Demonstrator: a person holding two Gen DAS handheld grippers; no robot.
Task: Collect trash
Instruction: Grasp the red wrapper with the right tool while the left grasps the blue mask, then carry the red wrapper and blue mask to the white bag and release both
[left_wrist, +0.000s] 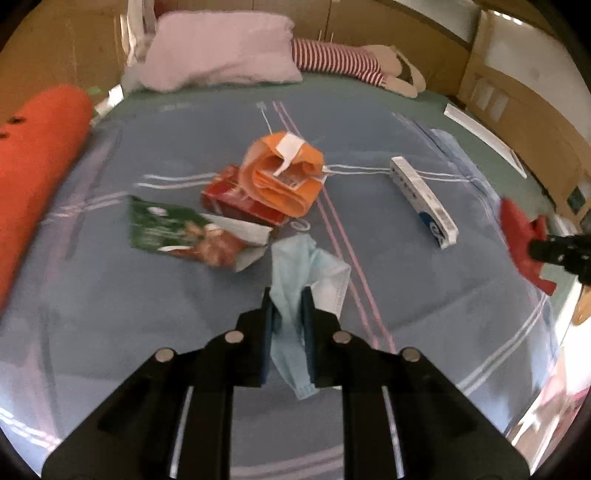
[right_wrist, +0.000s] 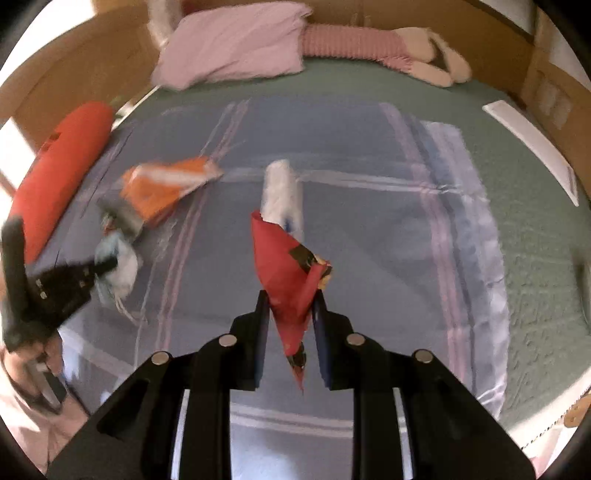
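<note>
My left gripper (left_wrist: 287, 299) is shut on a light blue face mask (left_wrist: 308, 269) and holds it above the blue blanket (left_wrist: 184, 314). My right gripper (right_wrist: 290, 301) is shut on a red wrapper (right_wrist: 286, 269), also seen at the right edge of the left wrist view (left_wrist: 521, 240). On the blanket lie an orange bag (left_wrist: 284, 173), a red box (left_wrist: 236, 201), a green snack packet (left_wrist: 177, 230) and a white and blue carton (left_wrist: 423, 199). In the right wrist view the carton (right_wrist: 280, 192) lies beyond the wrapper, and the left gripper (right_wrist: 110, 264) with the mask (right_wrist: 122, 266) is at the left.
A pink pillow (left_wrist: 221, 50) and a striped plush toy (left_wrist: 354, 66) lie at the head of the bed. An orange bolster (left_wrist: 37, 147) runs along the left side. A white flat box (left_wrist: 484, 136) lies at the right edge. Wooden walls surround the bed.
</note>
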